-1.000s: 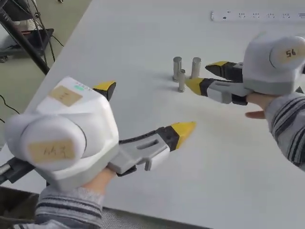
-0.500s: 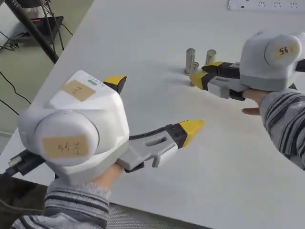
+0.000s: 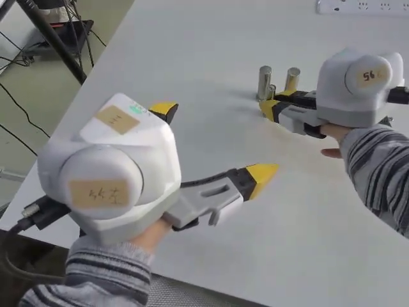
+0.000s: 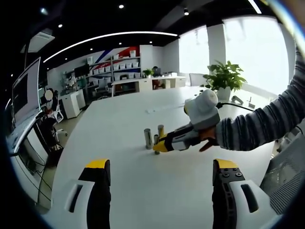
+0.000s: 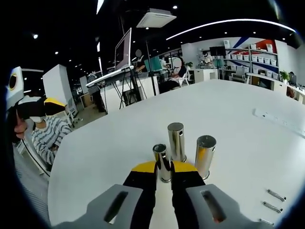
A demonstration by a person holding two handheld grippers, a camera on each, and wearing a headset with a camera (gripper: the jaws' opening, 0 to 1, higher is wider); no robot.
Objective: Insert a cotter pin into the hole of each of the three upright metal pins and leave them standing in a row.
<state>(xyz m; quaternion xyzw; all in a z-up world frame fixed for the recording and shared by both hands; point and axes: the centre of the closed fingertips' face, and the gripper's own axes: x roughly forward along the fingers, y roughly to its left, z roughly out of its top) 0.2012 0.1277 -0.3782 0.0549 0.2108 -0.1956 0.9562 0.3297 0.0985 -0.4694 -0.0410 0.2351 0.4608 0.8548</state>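
Note:
Three upright metal pins stand close together on the white table (image 3: 192, 64): a tall pin (image 3: 264, 82) (image 5: 176, 140), a second pin (image 3: 293, 78) (image 5: 205, 153) and a shorter front pin (image 3: 271, 91) (image 5: 162, 161). My right gripper (image 3: 270, 105) (image 5: 163, 168) is shut on the shorter pin, one yellow tip on each side of it. Three cotter pins (image 5: 274, 200) lie flat on the table to the right of the group. My left gripper (image 3: 214, 142) (image 4: 161, 167) hovers open and holds nothing, well short of the metal pins (image 4: 153, 137) and the right gripper (image 4: 164, 144).
A white power strip (image 3: 361, 6) lies at the table's far edge. Black stand legs and cables (image 3: 54, 38) are on the floor past the table's left edge. Bare tabletop lies between the two grippers.
The right gripper's jaws, open around the shorter pin a second ago, have shut on it. The left gripper stays open. The head camera has shifted.

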